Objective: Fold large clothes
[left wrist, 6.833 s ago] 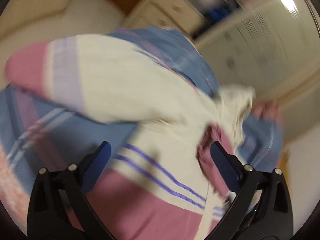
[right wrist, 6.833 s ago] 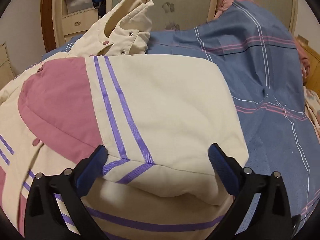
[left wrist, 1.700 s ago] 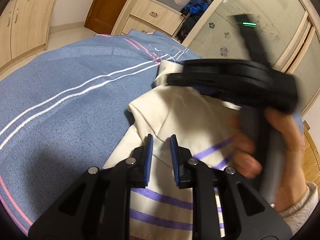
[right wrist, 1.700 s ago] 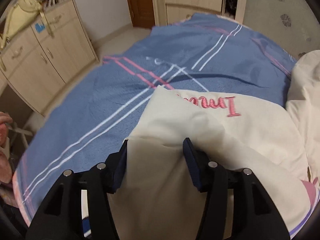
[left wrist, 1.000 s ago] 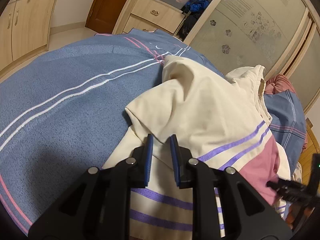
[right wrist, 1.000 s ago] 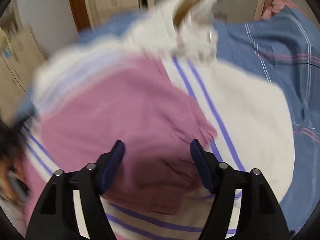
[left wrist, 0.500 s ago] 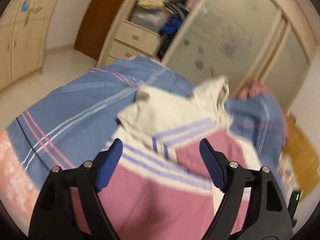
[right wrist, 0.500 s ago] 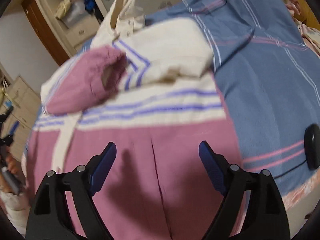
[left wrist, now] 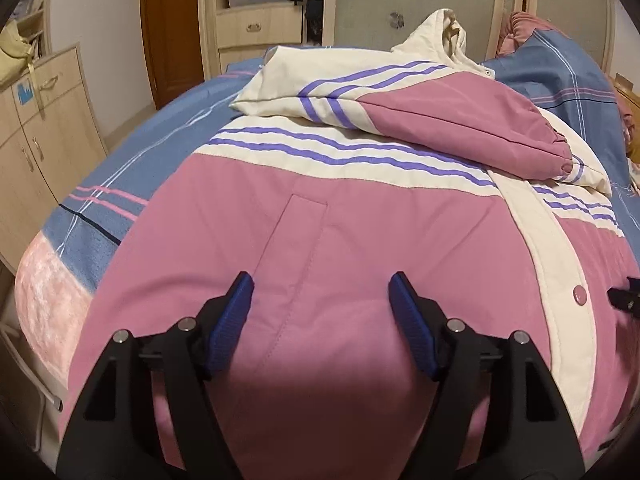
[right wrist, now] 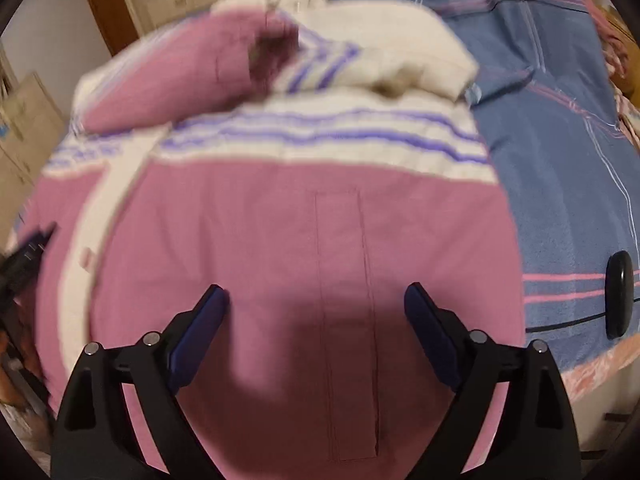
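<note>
A pink and cream jacket [left wrist: 360, 220] with purple stripes lies front up on the bed, also in the right wrist view [right wrist: 280, 240]. Both sleeves are folded across its chest: a pink sleeve [left wrist: 460, 128] on top, a cream one [right wrist: 400, 60] under it. Its cream hood [left wrist: 444, 36] is at the far end. My left gripper [left wrist: 322, 304] is open and empty above the pink hem part on the left. My right gripper [right wrist: 316, 312] is open and empty above the hem part by a pocket [right wrist: 344, 260].
The bed has a blue checked cover [left wrist: 132, 172] with its edge at the near left. Wooden cabinets [left wrist: 36, 128] stand to the left, drawers [left wrist: 256, 32] and a frosted wardrobe door behind. A black round device [right wrist: 619, 292] lies on the cover at the right.
Both grippers let go of the sleeve and drew back to the jacket's hem end. The left gripper went from shut to open. The sleeves now lie folded on the chest.
</note>
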Demonstrator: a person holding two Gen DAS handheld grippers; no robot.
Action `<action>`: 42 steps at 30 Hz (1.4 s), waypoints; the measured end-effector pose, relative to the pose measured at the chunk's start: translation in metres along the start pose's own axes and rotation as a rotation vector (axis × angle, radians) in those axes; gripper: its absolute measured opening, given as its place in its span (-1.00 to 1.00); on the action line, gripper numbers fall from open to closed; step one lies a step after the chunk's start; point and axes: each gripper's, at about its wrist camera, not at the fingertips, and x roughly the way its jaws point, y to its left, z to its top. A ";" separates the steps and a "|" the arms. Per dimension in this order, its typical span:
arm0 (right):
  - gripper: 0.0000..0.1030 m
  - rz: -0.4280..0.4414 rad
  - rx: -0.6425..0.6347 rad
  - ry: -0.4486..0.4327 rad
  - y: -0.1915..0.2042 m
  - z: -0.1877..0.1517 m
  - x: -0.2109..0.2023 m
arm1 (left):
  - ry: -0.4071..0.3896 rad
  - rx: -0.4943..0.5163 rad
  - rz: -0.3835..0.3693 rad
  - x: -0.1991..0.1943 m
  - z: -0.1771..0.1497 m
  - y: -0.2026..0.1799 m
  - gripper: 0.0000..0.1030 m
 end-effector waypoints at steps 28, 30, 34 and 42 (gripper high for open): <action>0.84 0.319 0.385 -0.215 -0.109 0.119 -0.006 | -0.012 -0.047 -0.060 0.000 0.008 0.008 0.63; 0.84 0.332 0.311 -0.227 -0.092 0.135 -0.018 | 0.000 -0.109 -0.080 -0.005 0.018 0.012 0.72; 0.84 0.399 0.235 -0.265 -0.066 0.184 -0.029 | -0.066 -0.292 -0.237 -0.019 0.058 0.022 0.92; 0.84 0.309 0.127 -0.284 -0.008 0.348 0.010 | -0.108 -0.180 -0.266 0.033 0.164 -0.024 0.92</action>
